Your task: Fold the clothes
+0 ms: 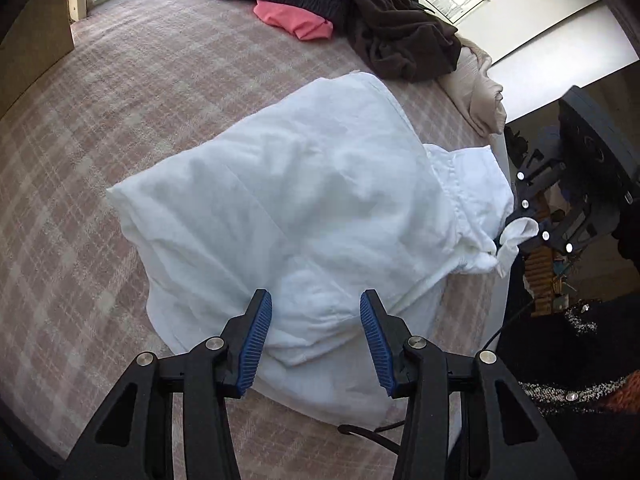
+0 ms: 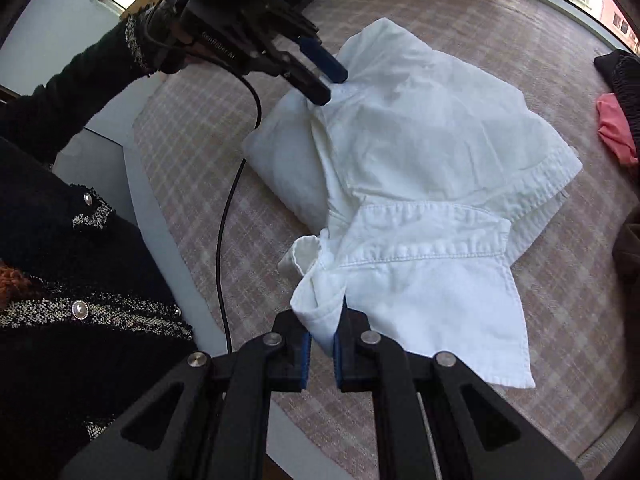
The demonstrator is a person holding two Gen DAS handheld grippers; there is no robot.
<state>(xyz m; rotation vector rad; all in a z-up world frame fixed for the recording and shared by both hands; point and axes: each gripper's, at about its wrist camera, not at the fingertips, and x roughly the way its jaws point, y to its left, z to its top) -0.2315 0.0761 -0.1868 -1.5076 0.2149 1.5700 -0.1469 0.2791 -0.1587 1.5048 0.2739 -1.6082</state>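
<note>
A crumpled white shirt (image 1: 304,184) lies partly folded on the pink plaid bed cover (image 1: 120,120). My left gripper (image 1: 316,300) is open, its blue pads standing apart over the shirt's near edge with fabric bulging between them. From the right wrist view the left gripper (image 2: 334,80) touches the far side of the shirt (image 2: 420,152). My right gripper (image 2: 322,320) is shut on a bunched corner of the shirt near the collar band. In the left wrist view the right gripper (image 1: 516,232) pinches that white corner at the bed's right edge.
A heap of dark clothes (image 1: 360,8), a pink garment (image 1: 296,20) and a beige garment (image 1: 480,92) lie at the far end of the bed. A black cable (image 2: 224,240) hangs past the bed's edge. The person's black jacket (image 2: 80,260) is close by on the left.
</note>
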